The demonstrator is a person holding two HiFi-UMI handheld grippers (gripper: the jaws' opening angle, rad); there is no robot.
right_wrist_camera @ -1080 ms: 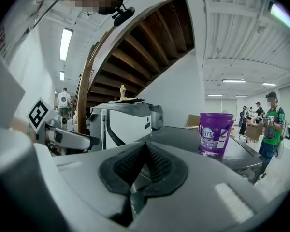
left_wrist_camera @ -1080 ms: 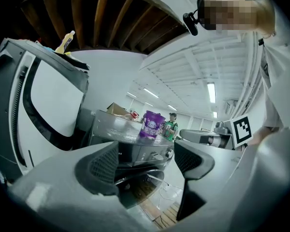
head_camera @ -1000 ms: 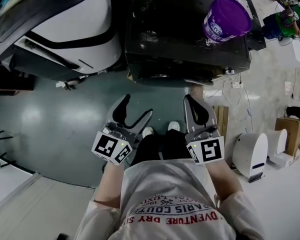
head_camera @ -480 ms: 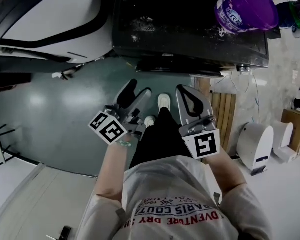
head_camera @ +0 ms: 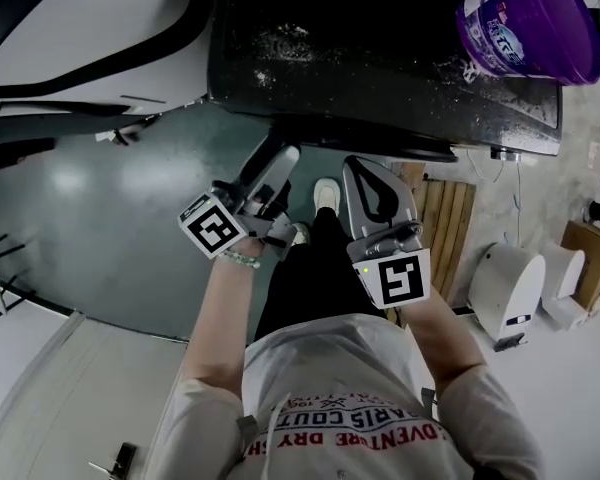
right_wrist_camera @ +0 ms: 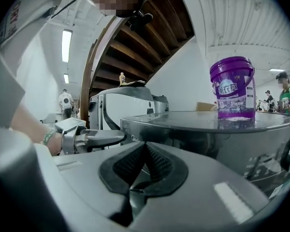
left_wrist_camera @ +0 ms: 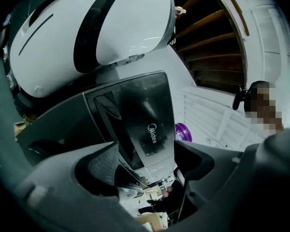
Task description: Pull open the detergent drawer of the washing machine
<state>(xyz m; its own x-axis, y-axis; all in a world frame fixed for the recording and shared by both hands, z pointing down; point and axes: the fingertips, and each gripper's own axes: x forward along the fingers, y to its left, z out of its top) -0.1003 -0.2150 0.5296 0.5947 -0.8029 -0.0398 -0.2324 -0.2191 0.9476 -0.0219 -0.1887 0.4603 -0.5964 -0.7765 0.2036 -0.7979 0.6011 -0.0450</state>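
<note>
Left gripper (left_wrist_camera: pixel 149 153): jaws spread wide, nothing between the ribbed pads (left_wrist_camera: pixel 104 164), and the tool is rolled onto its side and pointing level. Right gripper (right_wrist_camera: pixel 144 149): jaws pressed together tip to tip, empty, just beside the left one and on the same heading. Each carries its marker cube at the rear, in a bare hand; the left wrist wears a beaded bracelet (head_camera: pixel 242 260). Washing machine (head_camera: pixel 380 58): dark-topped cabinet directly ahead of both grippers and apart from them, its top dusted with white powder. In the left gripper view its dark front panel carries a brand mark. Detergent drawer: somewhere on that front face, but it cannot be picked out in any view, and neither gripper touches the machine. Purple tub (head_camera: pixel 528 20): upright on the far right corner of the machine top. White and black appliance (head_camera: pixel 80 18): rounded shell, standing to the left of the washing machine. Shoe (head_camera: pixel 326 194): pale, on the grey-green floor (head_camera: pixel 110 208) between the two grippers. Wooden slats (head_camera: pixel 448 230): on the floor to the right of the right gripper.
</note>
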